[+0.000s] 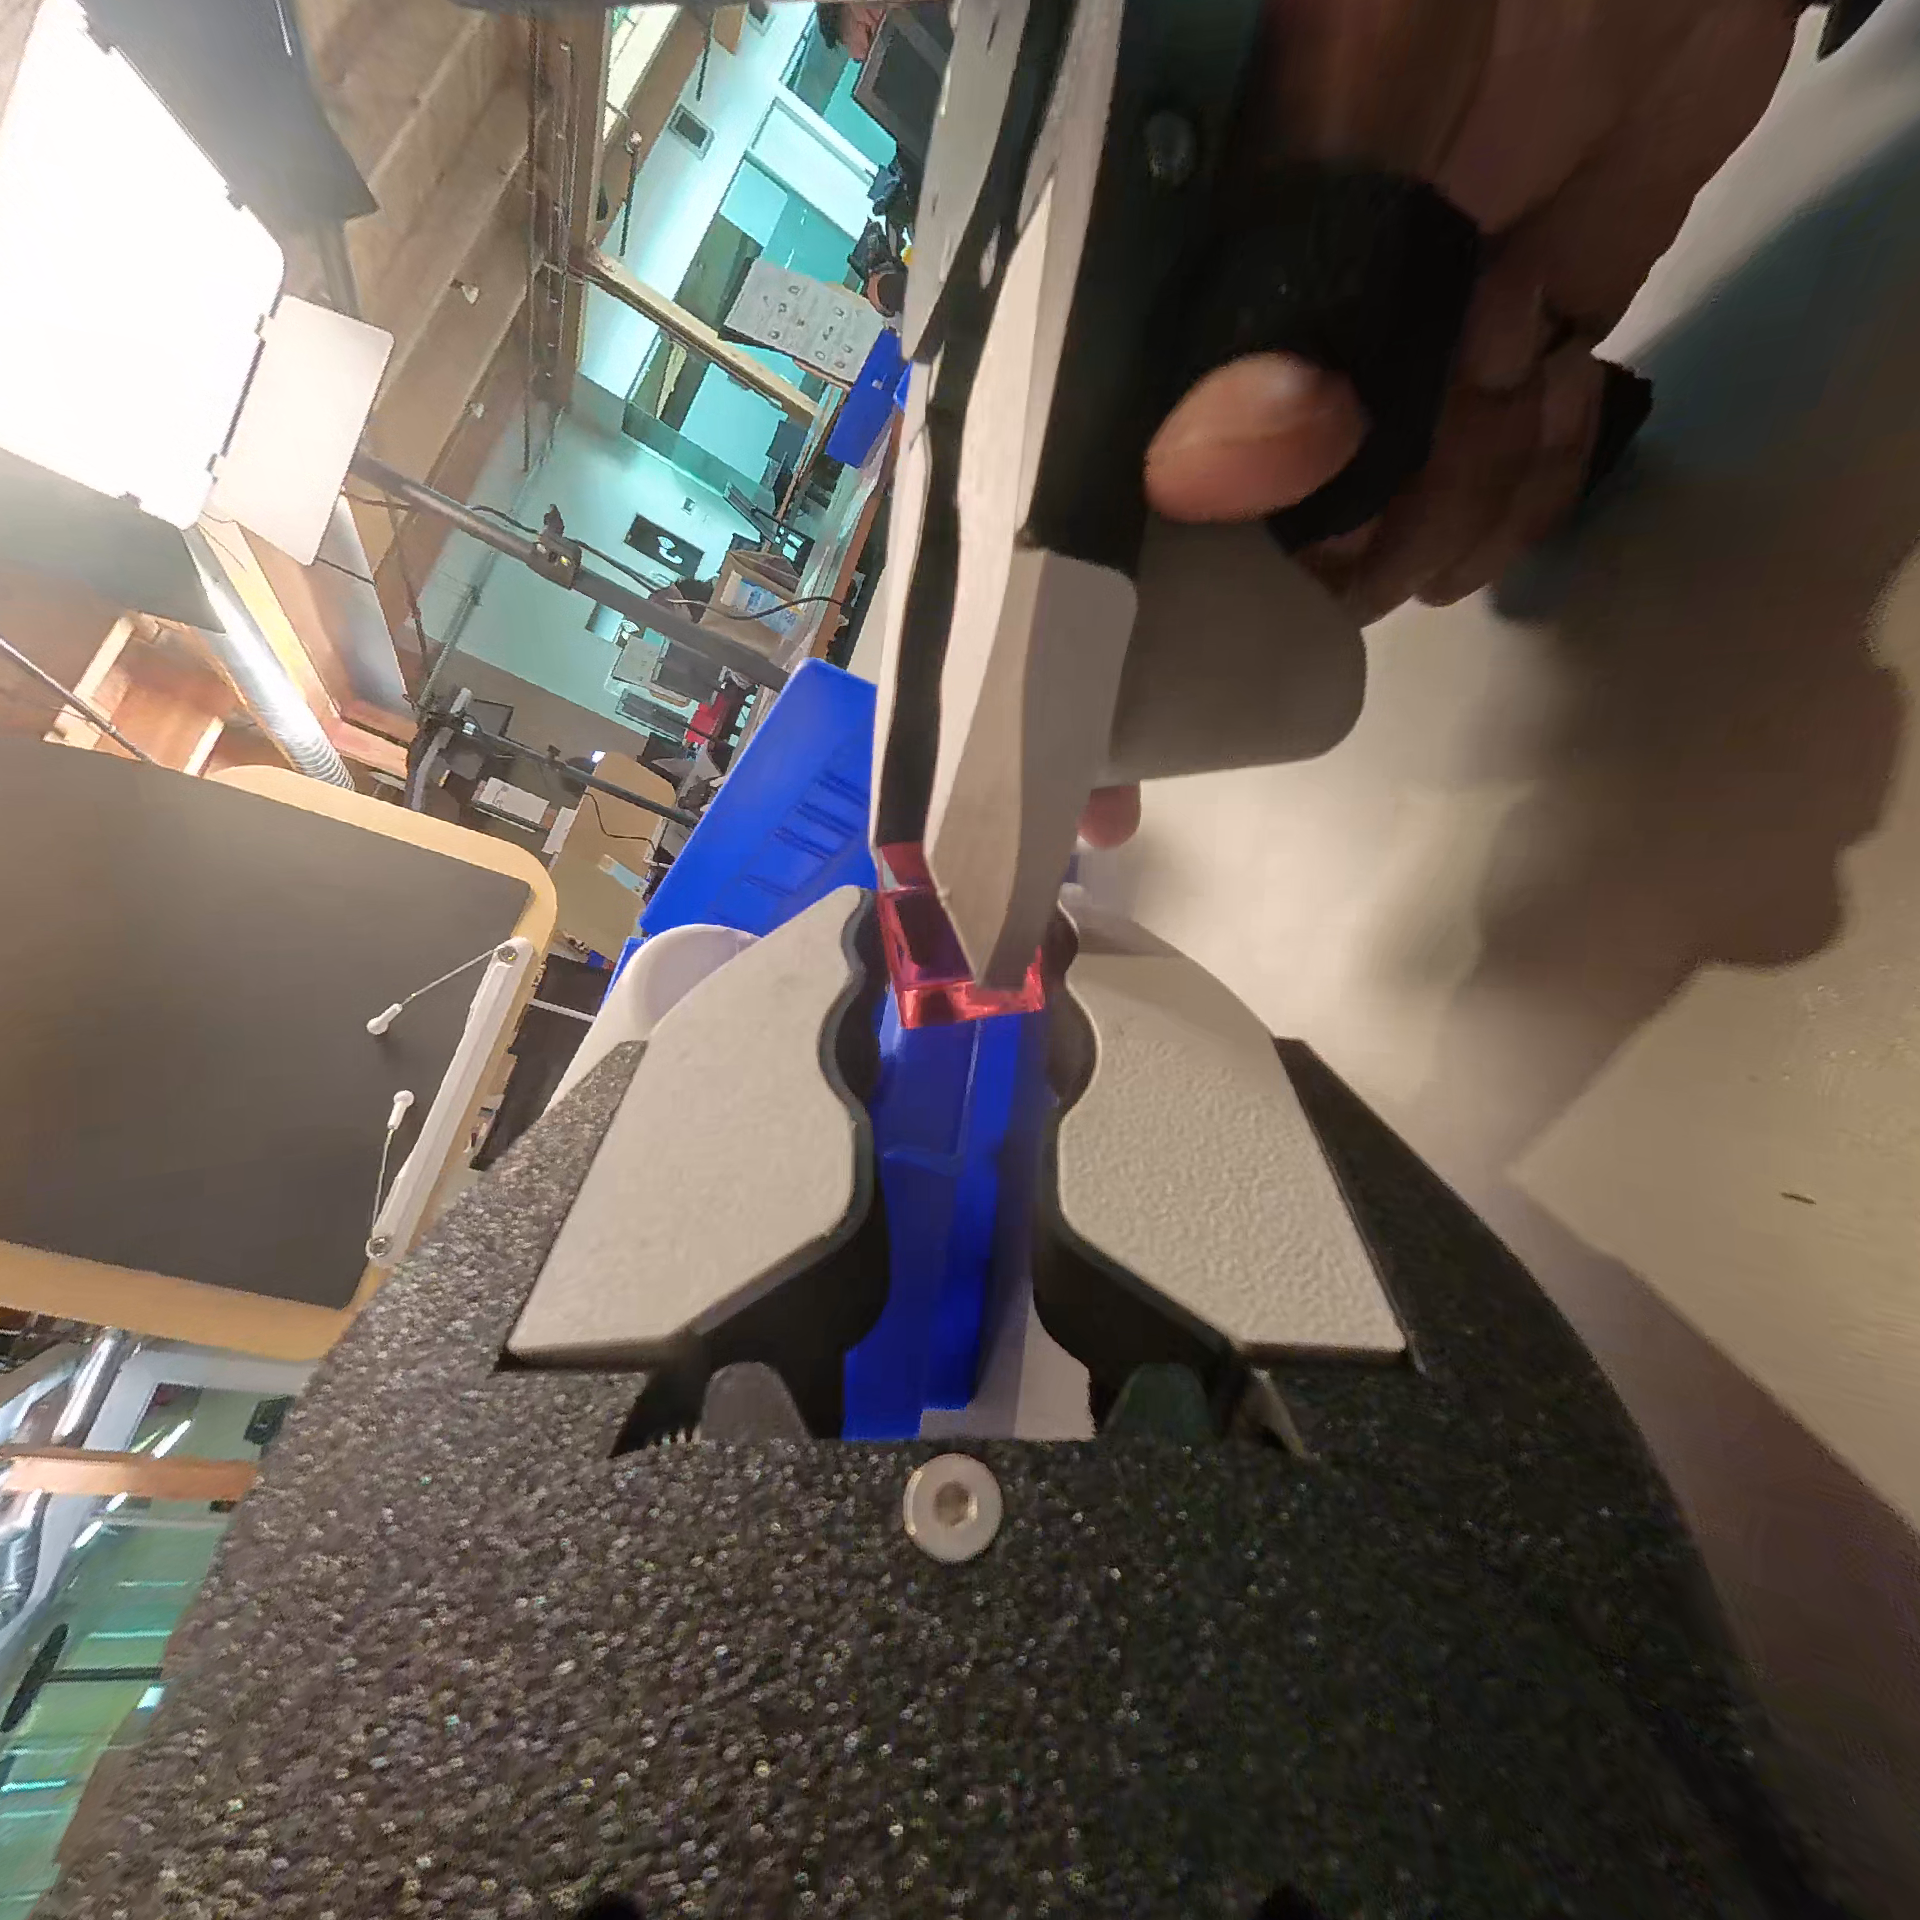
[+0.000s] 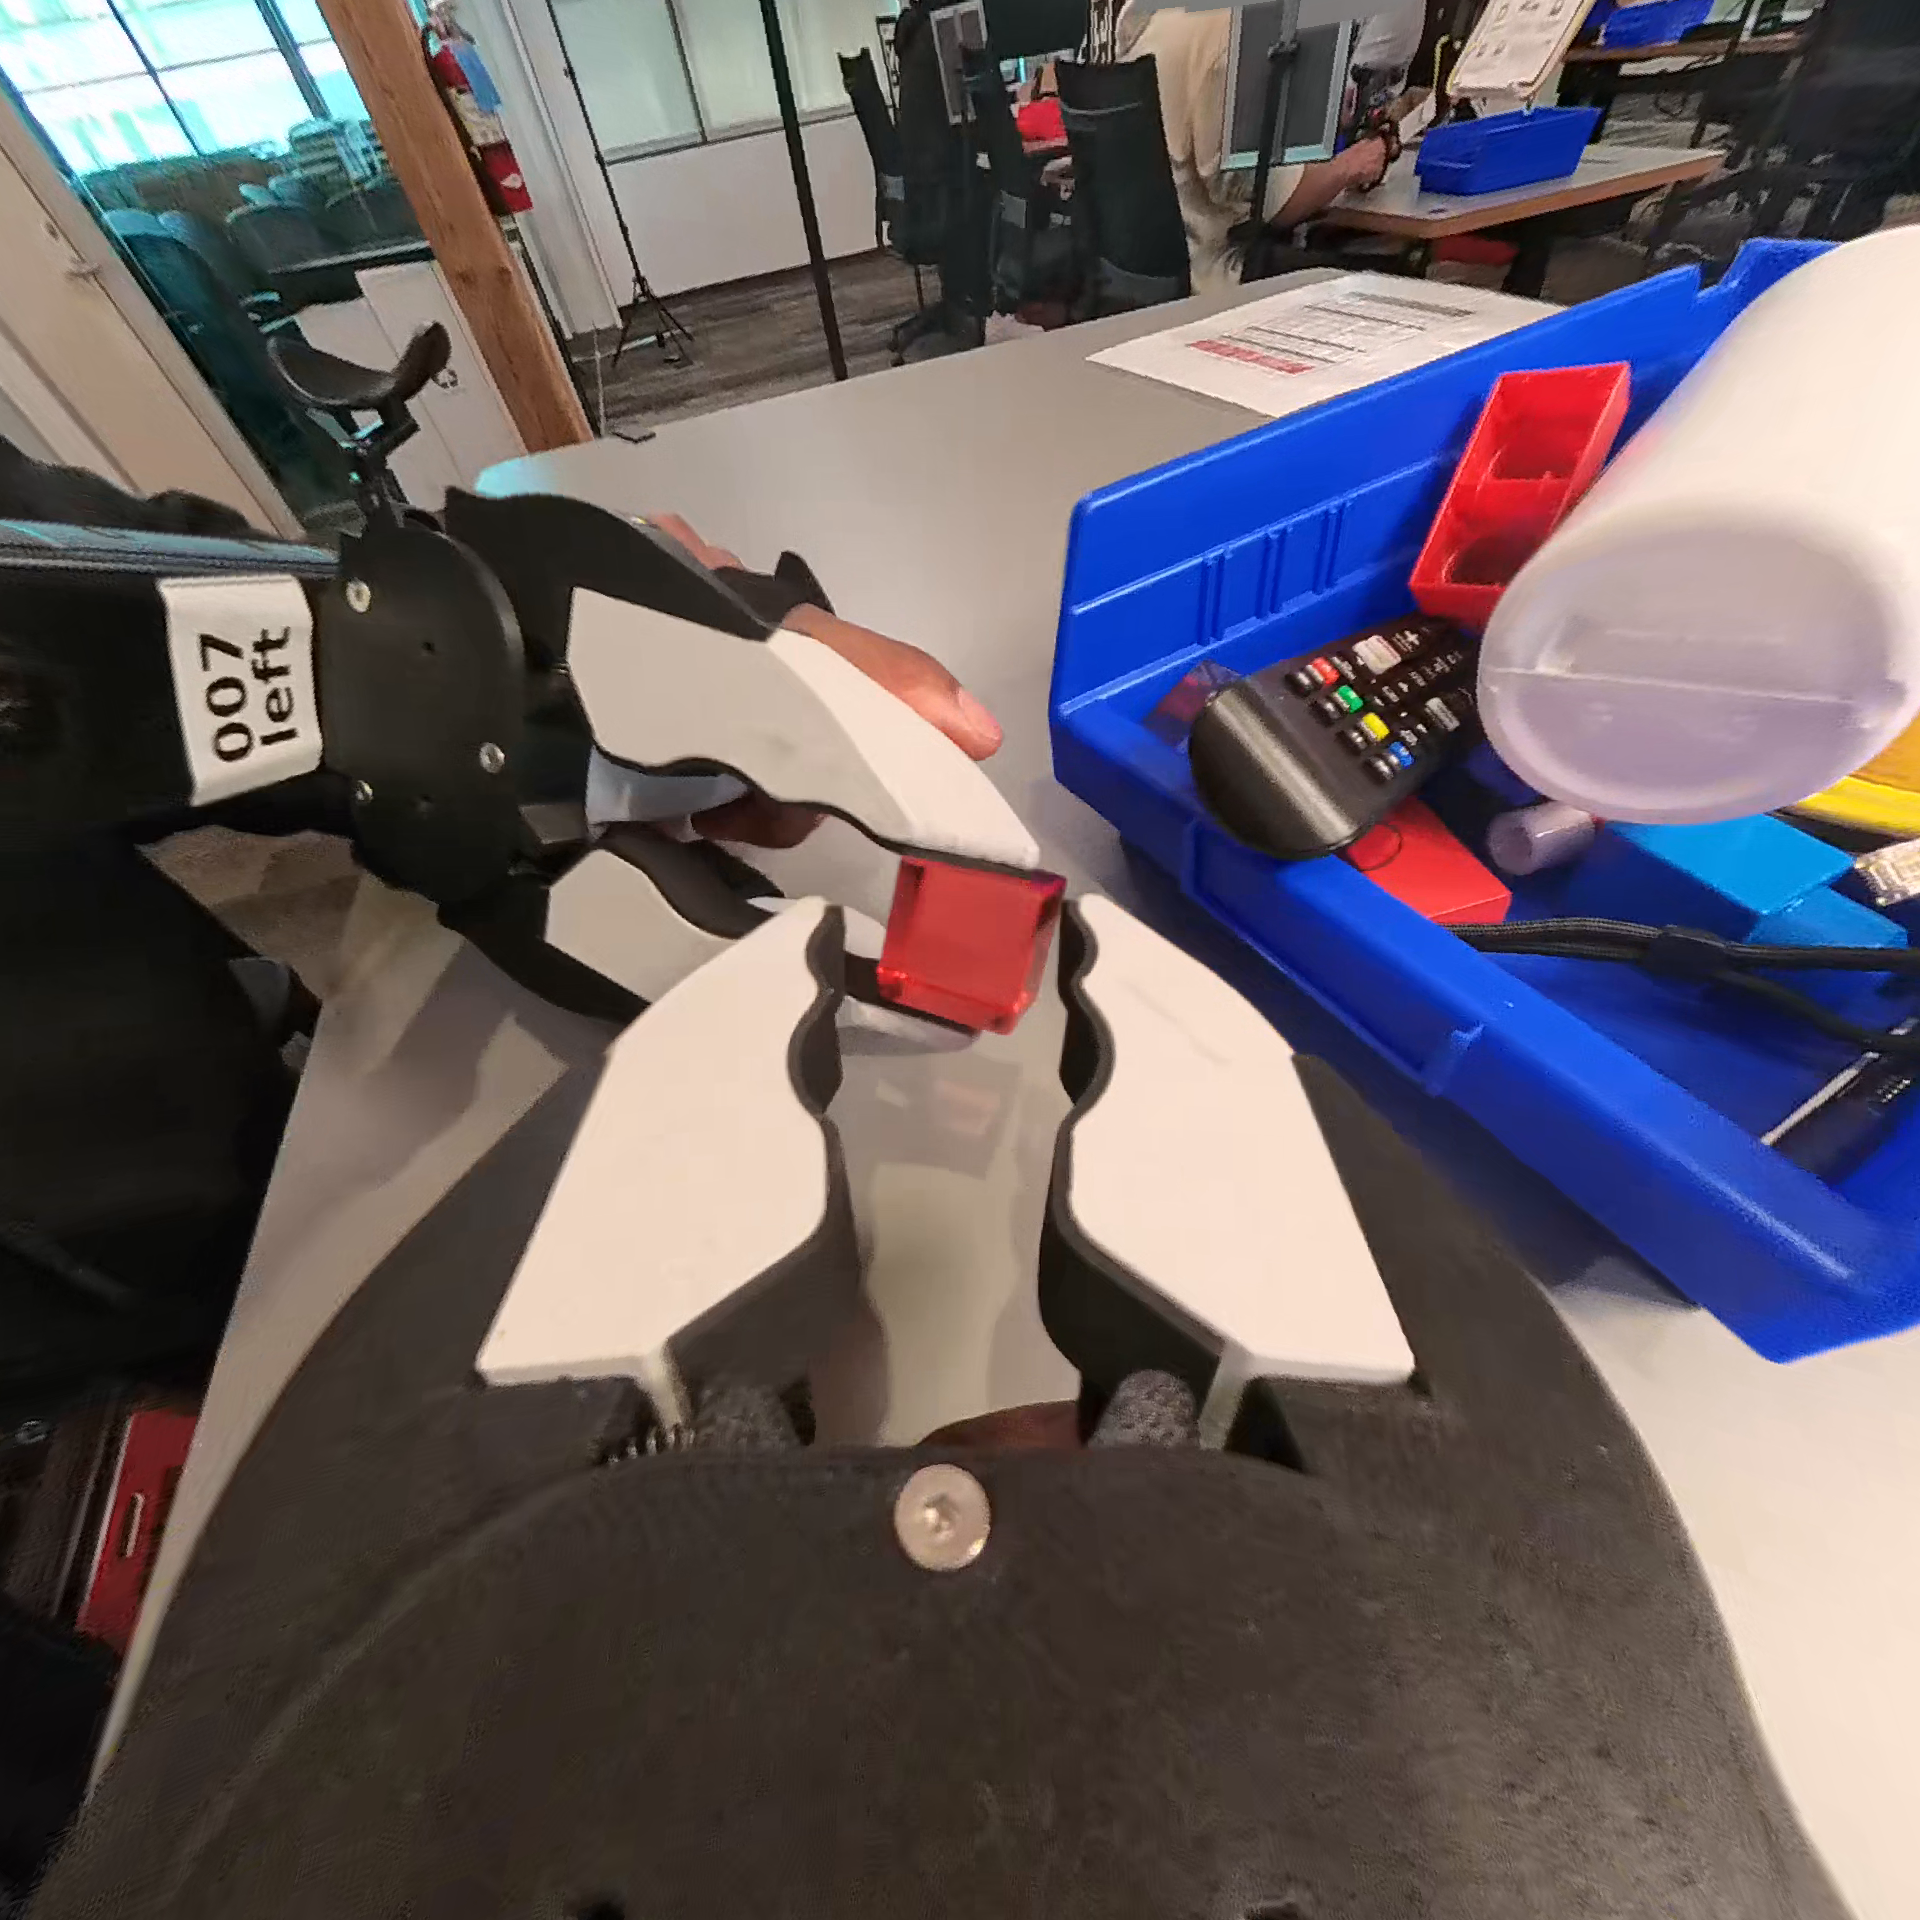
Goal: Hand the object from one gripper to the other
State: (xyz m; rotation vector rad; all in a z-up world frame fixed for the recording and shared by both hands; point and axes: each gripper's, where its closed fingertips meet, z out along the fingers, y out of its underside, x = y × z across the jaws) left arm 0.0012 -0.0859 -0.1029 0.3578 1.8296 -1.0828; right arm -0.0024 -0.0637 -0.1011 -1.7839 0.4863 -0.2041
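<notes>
One red cube sits clamped in left gripper jaws, right gripper jaws open around it

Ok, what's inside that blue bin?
The blue bin holds a black remote, a red tray, a red block and a black cable. The white cylinder hides whatever lies beneath it.

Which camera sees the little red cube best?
The right wrist view. There the red cube shows clear faces, pinched in the left gripper. In the left wrist view, the cube is partly covered by the right gripper, so only its edges peek out.
</notes>
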